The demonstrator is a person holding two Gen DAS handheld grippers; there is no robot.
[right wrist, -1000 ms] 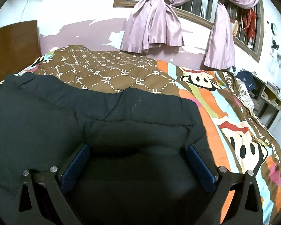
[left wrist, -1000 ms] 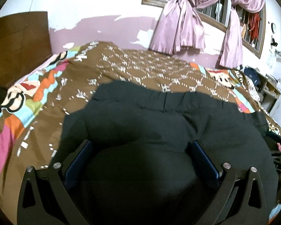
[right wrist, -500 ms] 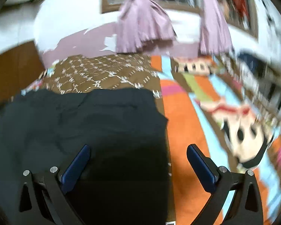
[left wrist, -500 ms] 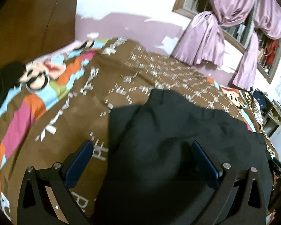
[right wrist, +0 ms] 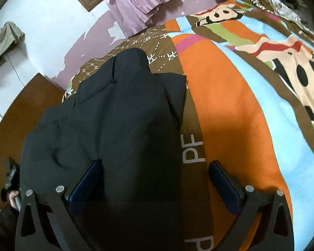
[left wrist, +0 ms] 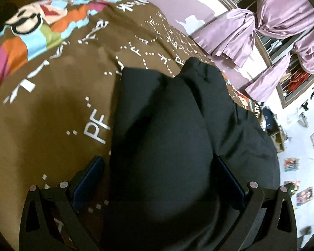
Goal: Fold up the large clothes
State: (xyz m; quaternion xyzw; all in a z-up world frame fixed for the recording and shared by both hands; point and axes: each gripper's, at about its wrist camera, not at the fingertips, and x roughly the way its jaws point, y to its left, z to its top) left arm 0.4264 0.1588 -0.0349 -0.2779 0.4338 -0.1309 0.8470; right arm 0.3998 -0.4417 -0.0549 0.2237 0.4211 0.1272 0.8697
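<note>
A large black garment [left wrist: 169, 129] lies folded on the patterned bedspread [left wrist: 52, 104]. My left gripper [left wrist: 157, 173] is open, low over its left edge, with the cloth running between the blue pads. The garment also shows in the right wrist view [right wrist: 119, 121]. My right gripper [right wrist: 155, 177] is open over its right edge; the left pad [right wrist: 85, 182] lies on the cloth and the right pad [right wrist: 224, 179] over the orange bedspread [right wrist: 230, 115]. Neither gripper pinches the cloth.
A wooden headboard [right wrist: 25, 108] stands at the bed's end. Purple curtains [left wrist: 261, 31] hang at a window on the far wall. Shelves with clutter [left wrist: 278, 133] stand beyond the bed's far side. Another gripper and hand [right wrist: 10, 188] show at the left edge.
Both grippers swung outward and tilted, left toward the garment's left edge and right toward its right edge. The garment looks narrower and more bunched under them than a second ago.
</note>
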